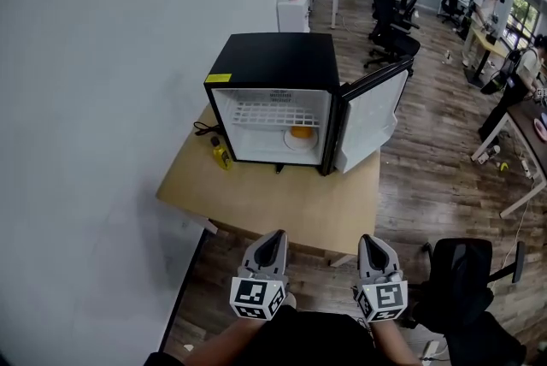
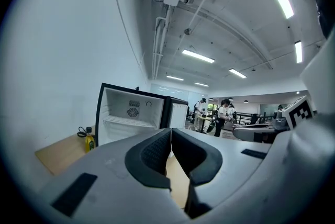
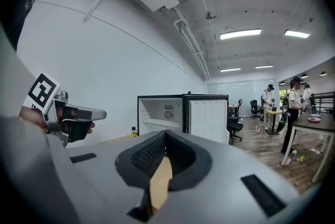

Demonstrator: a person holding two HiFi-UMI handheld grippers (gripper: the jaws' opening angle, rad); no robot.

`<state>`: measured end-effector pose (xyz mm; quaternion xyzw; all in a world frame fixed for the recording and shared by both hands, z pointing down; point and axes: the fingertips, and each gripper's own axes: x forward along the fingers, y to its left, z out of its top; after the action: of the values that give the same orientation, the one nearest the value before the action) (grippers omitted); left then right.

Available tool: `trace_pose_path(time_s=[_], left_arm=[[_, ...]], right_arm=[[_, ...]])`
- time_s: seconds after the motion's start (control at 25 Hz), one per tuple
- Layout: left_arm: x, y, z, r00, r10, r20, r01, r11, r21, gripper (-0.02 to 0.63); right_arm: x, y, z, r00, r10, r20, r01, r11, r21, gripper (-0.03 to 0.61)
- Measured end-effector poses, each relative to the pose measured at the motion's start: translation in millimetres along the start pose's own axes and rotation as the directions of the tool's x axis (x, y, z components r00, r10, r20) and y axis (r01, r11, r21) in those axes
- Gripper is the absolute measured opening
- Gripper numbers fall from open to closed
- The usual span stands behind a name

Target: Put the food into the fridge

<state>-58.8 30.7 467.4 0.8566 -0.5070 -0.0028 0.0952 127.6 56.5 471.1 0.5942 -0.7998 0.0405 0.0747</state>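
Head view: the fridge (image 1: 273, 73) sits on a wooden surface (image 1: 282, 202) against the left wall, its door (image 1: 372, 121) swung wide to the right so the compartment faces the person. The food (image 1: 301, 132) – something orange on a white plate (image 1: 299, 140) – lies inside on the compartment floor, below the wire shelf (image 1: 275, 114). A yellow bottle (image 1: 222, 156) stands on the surface just left of the fridge. The left hand-held gripper (image 1: 273, 238) and right hand-held gripper (image 1: 374, 243) hang side by side at the near edge, well apart from the fridge, likely because nothing is left to carry.

Left gripper view: the jaws are clenched, pads meeting with nothing between them. They point toward the open fridge beyond.

Right gripper view: its jaws also meet at the tips, empty, only the wood of the surface showing through the gap lower down.

With the food in place, shutting the door looks like the remaining step – either hand-held gripper could push it while clenched.
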Motion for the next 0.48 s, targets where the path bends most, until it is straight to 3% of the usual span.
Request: trace_pose_path(time_s=[0.48], left_arm=[[2.8,15.7,-9.3,0.999,0.023,-0.025,-0.024,0.999,-0.021,0.017]], right_arm=[[12.7,2.5,3.5,1.0,0.014,-0.02,-0.014,1.0,-0.02,0.06]])
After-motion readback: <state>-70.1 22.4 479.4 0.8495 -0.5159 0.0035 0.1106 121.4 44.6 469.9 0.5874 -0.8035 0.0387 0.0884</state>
